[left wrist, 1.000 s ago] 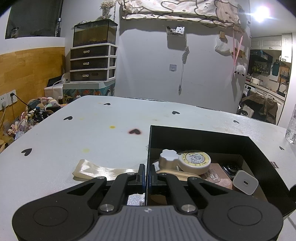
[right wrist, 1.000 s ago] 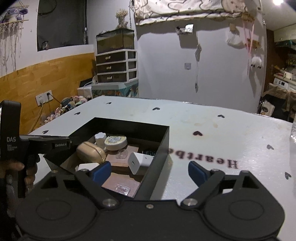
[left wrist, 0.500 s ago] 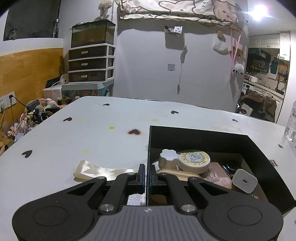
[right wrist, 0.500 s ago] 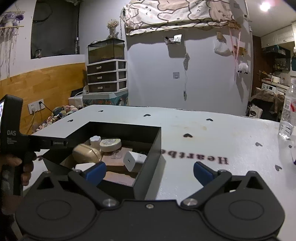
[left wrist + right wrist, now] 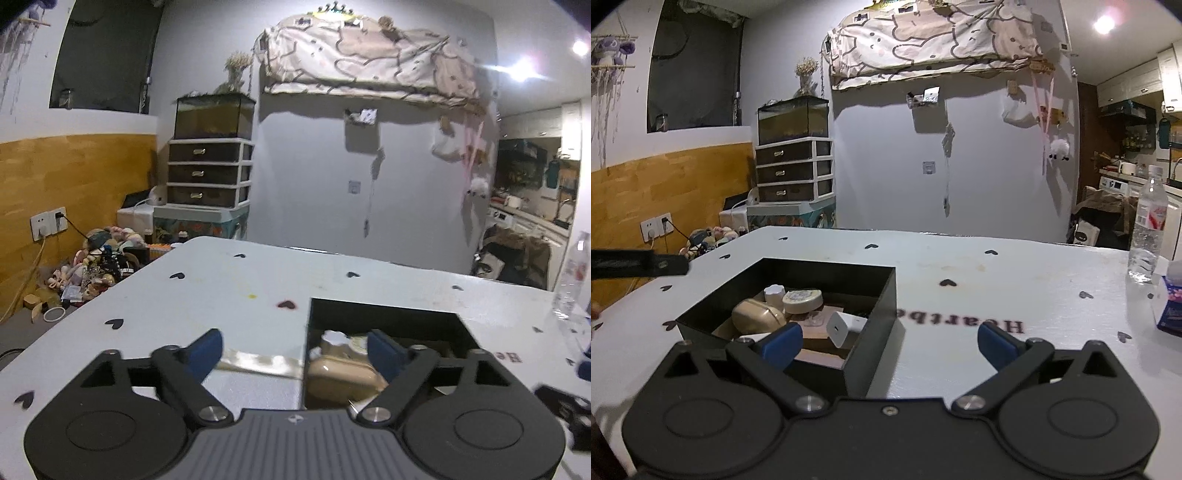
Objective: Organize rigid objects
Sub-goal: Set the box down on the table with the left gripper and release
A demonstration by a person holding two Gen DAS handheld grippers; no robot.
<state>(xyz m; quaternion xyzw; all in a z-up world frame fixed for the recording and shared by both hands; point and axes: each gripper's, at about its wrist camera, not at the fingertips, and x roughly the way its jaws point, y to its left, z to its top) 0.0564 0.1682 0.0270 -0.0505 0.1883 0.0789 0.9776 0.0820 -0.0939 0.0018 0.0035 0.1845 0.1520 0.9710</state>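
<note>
Left gripper (image 5: 295, 349) fingers spread wide, nothing between the blue pads; lifted above the table. Left wall of the open-topped black rectangular box (image 5: 384, 325) runs up between the two fingers, so the left pad (image 5: 207, 350) hangs over the white tabletop with black heart prints (image 5: 229, 295) and the right pad (image 5: 384, 352) over the box interior. Flat cream ribbon strip (image 5: 258, 363) lies on the table between the fingers, just outside the box wall, its left end behind the left pad. Beige rounded plastic case (image 5: 343, 374) sits inside the box, just left of the right pad. Left view is motion-blurred.

Right gripper (image 5: 888, 338) fingers also wide apart, holding nothing. Box's (image 5: 882, 295) near right corner sits between the fingers; left pad (image 5: 781, 343) over the box's near end, right pad (image 5: 997, 343) over bare table (image 5: 997, 280) by the printed brown lettering (image 5: 960, 325). In the box, ahead of the left pad: beige case (image 5: 757, 319), white scalloped cap (image 5: 774, 293) and round cream tin with printed lid (image 5: 803, 301) behind it, white cube charger plug (image 5: 847, 326) leaning near the right wall, on a brown flat card (image 5: 820, 328). Clear plastic water bottle with red-white label (image 5: 1148, 225) stands far right, well beyond the right finger; blue-pink packet (image 5: 1171, 310) near it at the frame edge. Black bar of the other gripper (image 5: 639, 263) pokes in from the left edge, above the table.
</note>
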